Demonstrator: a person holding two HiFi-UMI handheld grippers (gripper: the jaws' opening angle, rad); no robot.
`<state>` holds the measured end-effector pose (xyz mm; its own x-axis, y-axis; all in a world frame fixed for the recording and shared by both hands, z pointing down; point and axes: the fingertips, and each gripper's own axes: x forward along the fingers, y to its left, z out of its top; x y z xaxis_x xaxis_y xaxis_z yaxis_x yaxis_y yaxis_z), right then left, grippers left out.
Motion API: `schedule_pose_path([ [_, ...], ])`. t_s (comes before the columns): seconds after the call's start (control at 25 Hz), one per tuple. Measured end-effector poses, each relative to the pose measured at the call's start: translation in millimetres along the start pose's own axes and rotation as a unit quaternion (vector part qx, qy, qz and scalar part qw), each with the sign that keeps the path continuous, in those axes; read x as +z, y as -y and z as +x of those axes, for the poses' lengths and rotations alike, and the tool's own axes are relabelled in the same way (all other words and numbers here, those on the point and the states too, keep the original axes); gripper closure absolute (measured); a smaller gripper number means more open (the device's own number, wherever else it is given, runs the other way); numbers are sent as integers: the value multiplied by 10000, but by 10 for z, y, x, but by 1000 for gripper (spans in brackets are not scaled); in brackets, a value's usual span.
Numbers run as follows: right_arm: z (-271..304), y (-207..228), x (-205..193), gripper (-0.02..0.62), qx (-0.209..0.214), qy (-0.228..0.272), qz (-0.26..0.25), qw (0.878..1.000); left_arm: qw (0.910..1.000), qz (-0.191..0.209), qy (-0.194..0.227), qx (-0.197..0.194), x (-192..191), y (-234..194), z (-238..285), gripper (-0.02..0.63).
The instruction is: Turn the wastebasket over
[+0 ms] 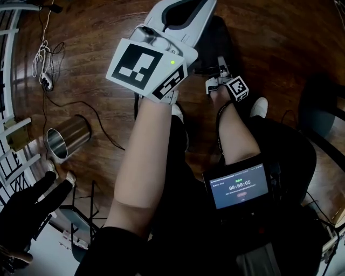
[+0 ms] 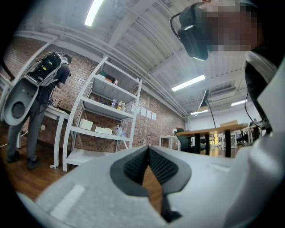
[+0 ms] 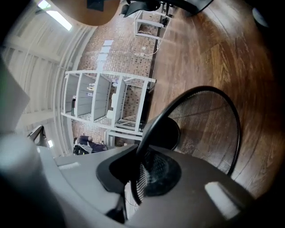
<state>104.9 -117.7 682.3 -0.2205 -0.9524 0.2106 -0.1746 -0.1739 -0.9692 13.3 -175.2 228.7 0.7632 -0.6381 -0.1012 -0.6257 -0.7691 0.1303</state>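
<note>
A black mesh wastebasket (image 3: 202, 129) fills the right gripper view, its round wire rim curving over the wooden floor. The rim runs down between the jaws of my right gripper (image 3: 137, 156), which is shut on it. In the head view the wastebasket (image 1: 215, 40) is a dark shape on the floor beyond both hands, with the right gripper (image 1: 214, 76) at its near side. My left gripper (image 1: 180, 11) is held higher, above the basket and apart from it. In its own view the left gripper (image 2: 147, 150) has its pads meeting at the tips with nothing between them.
A shiny steel cylinder bin (image 1: 67, 137) lies on its side at the left, near a cable and power strip (image 1: 46, 81). A black-gloved hand (image 1: 32, 199) reaches in at lower left. White shelving (image 2: 102, 124), a standing person with a backpack (image 2: 40, 89) and tables (image 2: 213, 133) stand further off.
</note>
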Motion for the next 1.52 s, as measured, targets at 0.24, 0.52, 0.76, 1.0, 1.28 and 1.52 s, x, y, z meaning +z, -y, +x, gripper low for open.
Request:
schedule_pose_path([
  [0.24,240,-221,-114,588,272,-708,-1111,9909,10000,-2,-34,25,-35,-74,-20,606],
  [0.52,402,-405,22,588,-73,-1329,-2043,9698,10000,22,33,17,51,-50,-45,606],
  [0.76,622,-587,104,588,-242,-2437,-3824,8910,9999,-44,105,72,77,-169,-107,605],
  [1.0,794,-505,210,588,-702,-3519,-5233,7729,9998,-21,143,142,83,-230,-142,606],
  [1.28,813,-362,-8,586,-759,-4826,-6538,5779,9996,-52,164,221,77,-310,-178,606],
  [1.52,686,-233,-383,586,-508,-5590,-7161,4148,9995,-81,190,250,90,-324,-174,605],
])
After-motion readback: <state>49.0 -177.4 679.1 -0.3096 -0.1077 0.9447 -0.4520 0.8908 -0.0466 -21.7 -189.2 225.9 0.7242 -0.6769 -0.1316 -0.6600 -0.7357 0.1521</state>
